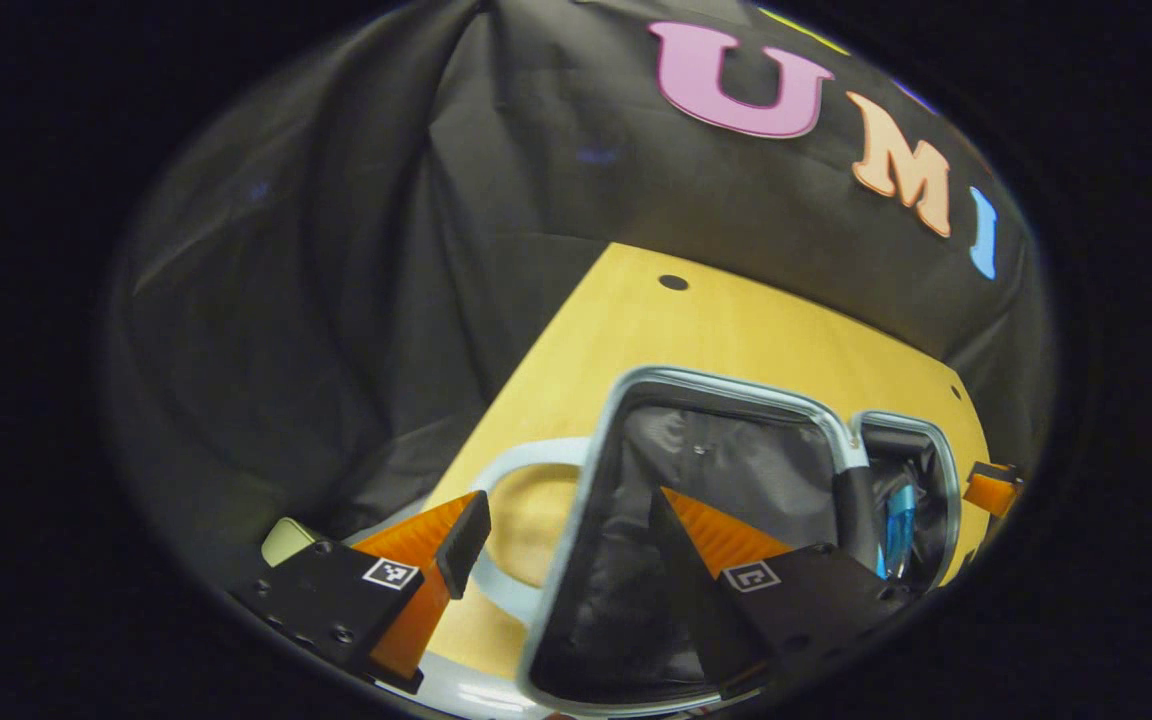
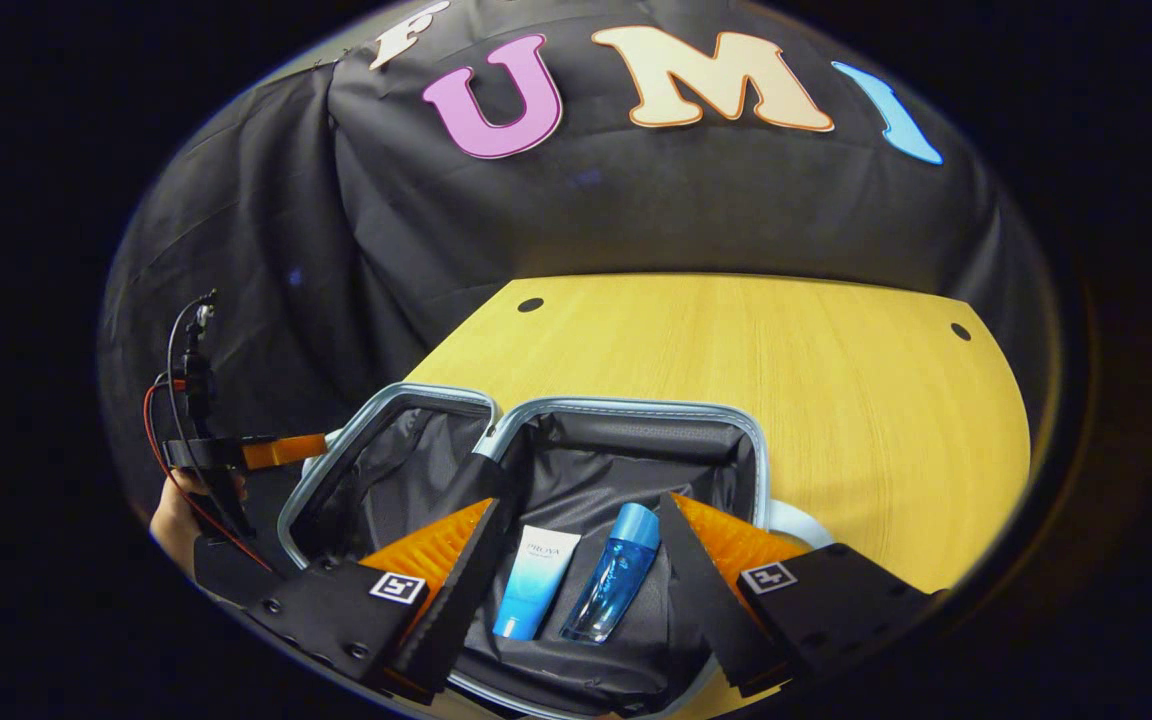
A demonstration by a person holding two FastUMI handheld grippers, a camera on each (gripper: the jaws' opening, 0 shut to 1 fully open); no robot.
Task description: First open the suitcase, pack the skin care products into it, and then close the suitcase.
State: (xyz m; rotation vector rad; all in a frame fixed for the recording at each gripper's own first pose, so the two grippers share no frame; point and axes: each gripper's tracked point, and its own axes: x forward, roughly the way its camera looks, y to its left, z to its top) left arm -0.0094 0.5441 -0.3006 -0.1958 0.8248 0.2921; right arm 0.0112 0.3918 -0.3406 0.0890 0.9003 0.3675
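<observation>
1. Suitcase (image 2: 576, 450) lies open and flat on the desk (image 2: 786, 380), both dark-lined halves facing up inside a pale rim; opening is done.
2. In the right gripper view, two skin care products lie in the half at about 6 o'clock: a white-and-blue tube (image 2: 536, 583) and, just beside it toward 3 o'clock, a blue bottle (image 2: 613, 573). Both rest on the lining, side by side, tops pointing toward 12 o'clock.
3. Right claw (image 2: 576, 560) hangs over that half with its fingers spread, one on each side of the two products and touching neither. It holds nothing.
4. Left claw (image 1: 566, 540) is likewise spread and empty. In the left gripper view it hovers at the suitcase's outer rim (image 1: 591, 470), one finger over the desk and the pale handle loop (image 1: 526, 470), the other over the lining of the empty half (image 1: 716, 470).
5. From the right gripper view, the left claw shows at about 9 o'clock, beyond the far half, with a hand (image 2: 176, 520) behind it.
6. Judgement: packing looks finished, as far as these views reach; I see no further product on the desk. The step in hand is closing.
7. Next move calls for the left claw to catch the rim of the empty half and swing it over the hinge, while the right claw clears out of the filled half first, so nothing gets trapped or knocked.
</observation>
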